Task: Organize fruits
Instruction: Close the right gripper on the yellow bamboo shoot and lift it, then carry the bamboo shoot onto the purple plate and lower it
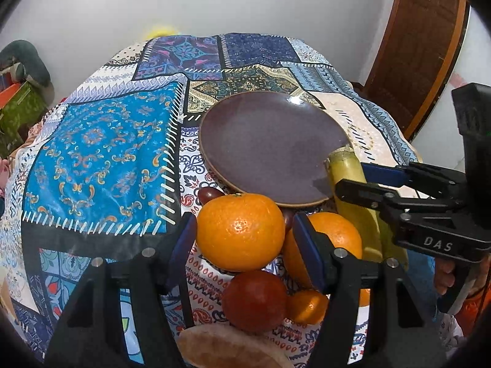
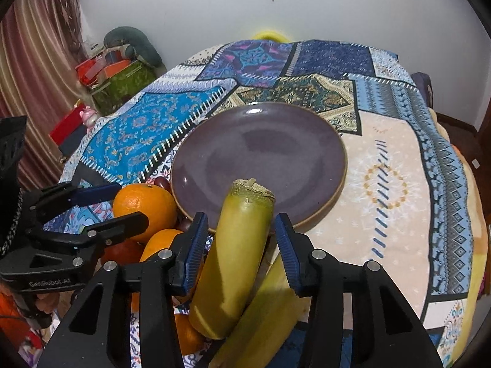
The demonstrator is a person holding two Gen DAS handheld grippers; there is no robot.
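While the left gripper (image 1: 244,242) straddles a round orange (image 1: 240,232) with a gap, the right gripper (image 2: 239,239) brackets a thick yellow-green stalk (image 2: 234,254) untouched.

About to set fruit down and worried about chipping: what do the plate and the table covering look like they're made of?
Plate: probably glazed ceramic; glossy purple face with light glints and a bare tan rim. Table covering: looks like printed patchwork-pattern cloth, soft and draping over the edge; the blue panel has a slight sheen, so it may be coated.

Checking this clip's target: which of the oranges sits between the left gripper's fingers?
The big orange nearest the plate, stem end up. The other oranges lie right of the left gripper or lower down.
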